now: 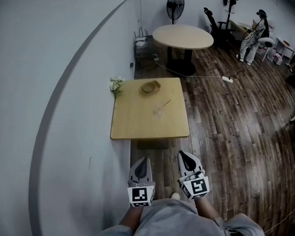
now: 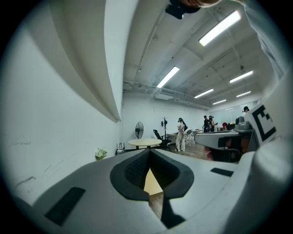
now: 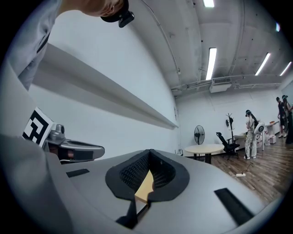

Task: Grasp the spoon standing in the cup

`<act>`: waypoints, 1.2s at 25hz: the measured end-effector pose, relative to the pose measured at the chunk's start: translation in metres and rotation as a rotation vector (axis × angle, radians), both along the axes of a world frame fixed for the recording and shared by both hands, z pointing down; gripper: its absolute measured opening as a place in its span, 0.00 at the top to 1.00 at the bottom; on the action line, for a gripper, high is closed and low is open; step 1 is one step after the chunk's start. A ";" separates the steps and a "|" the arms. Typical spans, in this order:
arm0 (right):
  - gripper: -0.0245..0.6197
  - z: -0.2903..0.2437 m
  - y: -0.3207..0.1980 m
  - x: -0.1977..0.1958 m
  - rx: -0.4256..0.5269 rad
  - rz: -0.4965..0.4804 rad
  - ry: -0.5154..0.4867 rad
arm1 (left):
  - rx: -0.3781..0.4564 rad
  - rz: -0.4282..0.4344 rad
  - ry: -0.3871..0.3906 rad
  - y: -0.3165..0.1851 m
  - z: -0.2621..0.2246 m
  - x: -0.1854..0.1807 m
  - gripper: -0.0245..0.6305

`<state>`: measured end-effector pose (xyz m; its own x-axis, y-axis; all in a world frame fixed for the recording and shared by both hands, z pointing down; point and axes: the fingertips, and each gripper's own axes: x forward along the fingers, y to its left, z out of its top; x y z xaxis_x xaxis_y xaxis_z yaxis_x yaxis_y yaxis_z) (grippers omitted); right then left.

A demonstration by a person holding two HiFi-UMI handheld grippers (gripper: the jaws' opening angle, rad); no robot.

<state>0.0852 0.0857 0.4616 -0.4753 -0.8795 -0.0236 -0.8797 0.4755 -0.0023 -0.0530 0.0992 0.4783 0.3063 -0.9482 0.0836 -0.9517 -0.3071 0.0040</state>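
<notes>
A small clear cup [image 1: 159, 112] stands near the middle of the square wooden table [image 1: 133, 125], far ahead of me. A thin spoon [image 1: 165, 105] leans out of it toward the right. My left gripper [image 1: 143, 160] and right gripper [image 1: 184, 154] hang side by side near my body, short of the table's near edge, both shut and empty. In the left gripper view the left gripper [image 2: 149, 151] has its jaws together, with only a sliver of tabletop showing past them. The right gripper [image 3: 150, 152] looks the same in its own view.
A brown bowl [image 1: 150, 87] and a bunch of white flowers [image 1: 116, 84] sit at the table's far end. A white wall runs along the left. Beyond are a round table [image 1: 183, 36], a fan [image 1: 175, 3], a power strip [image 1: 227, 79] and a person [image 1: 255, 34].
</notes>
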 end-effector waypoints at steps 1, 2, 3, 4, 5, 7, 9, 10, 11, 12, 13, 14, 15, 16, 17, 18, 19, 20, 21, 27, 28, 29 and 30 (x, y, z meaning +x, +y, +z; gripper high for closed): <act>0.96 0.001 0.000 0.005 -0.004 0.000 -0.003 | -0.003 -0.001 -0.002 0.002 0.001 0.004 0.96; 0.96 0.002 0.001 0.009 -0.007 0.000 -0.006 | -0.007 -0.004 -0.005 0.004 0.003 0.008 0.96; 0.96 0.003 0.002 0.014 -0.010 -0.002 -0.007 | -0.008 -0.007 -0.007 0.006 0.004 0.012 0.96; 0.96 0.003 0.003 0.019 -0.013 -0.005 -0.007 | -0.010 -0.011 -0.008 0.008 0.005 0.015 0.96; 0.96 0.004 0.004 0.023 -0.015 -0.007 -0.009 | -0.013 -0.015 -0.009 0.010 0.007 0.019 0.96; 0.96 0.007 0.006 0.031 -0.022 -0.012 -0.014 | -0.023 -0.021 -0.010 0.014 0.009 0.027 0.96; 0.96 0.010 0.008 0.039 -0.030 -0.016 -0.017 | -0.032 -0.021 -0.011 0.017 0.011 0.036 0.96; 0.96 0.012 0.009 0.043 -0.035 -0.016 -0.018 | -0.035 -0.020 -0.013 0.018 0.012 0.040 0.96; 0.96 0.014 0.010 0.046 -0.040 -0.015 -0.020 | -0.034 -0.017 -0.016 0.019 0.013 0.043 0.96; 0.96 0.016 0.010 0.049 -0.046 -0.012 -0.023 | -0.032 -0.014 -0.017 0.019 0.013 0.047 0.96; 0.96 0.017 0.010 0.052 -0.049 -0.009 -0.026 | -0.031 -0.011 -0.018 0.019 0.012 0.050 0.96; 0.96 0.017 0.010 0.055 -0.050 -0.007 -0.029 | -0.030 -0.008 -0.019 0.018 0.012 0.052 0.96; 0.96 0.016 0.009 0.057 -0.048 -0.005 -0.033 | -0.030 -0.006 -0.020 0.017 0.012 0.054 0.96; 0.96 0.015 0.008 0.059 -0.046 -0.002 -0.036 | -0.030 -0.005 -0.023 0.016 0.012 0.056 0.96; 0.96 0.015 0.006 0.061 -0.045 0.000 -0.039 | -0.031 -0.003 -0.027 0.015 0.013 0.057 0.96; 0.96 0.015 0.005 0.063 -0.046 0.002 -0.041 | -0.033 -0.002 -0.029 0.014 0.013 0.058 0.96; 0.96 0.016 0.002 0.064 -0.049 0.003 -0.042 | -0.034 -0.001 -0.030 0.012 0.014 0.059 0.96; 0.96 0.017 -0.001 0.065 -0.053 0.003 -0.043 | -0.036 -0.001 -0.029 0.009 0.014 0.059 0.96; 0.96 0.017 -0.003 0.065 -0.056 0.002 -0.044 | -0.036 -0.002 -0.028 0.006 0.014 0.060 0.96; 0.96 0.018 -0.028 0.059 -0.055 0.004 -0.037 | -0.037 0.013 -0.008 -0.025 0.018 0.059 0.96; 0.96 0.018 -0.034 0.058 -0.056 0.008 -0.035 | -0.034 0.017 -0.006 -0.032 0.019 0.058 0.96; 0.96 0.018 -0.041 0.057 -0.056 0.013 -0.032 | -0.031 0.020 -0.004 -0.040 0.018 0.057 0.96; 0.96 0.019 -0.048 0.056 -0.057 0.017 -0.030 | -0.027 0.023 -0.002 -0.048 0.018 0.055 0.96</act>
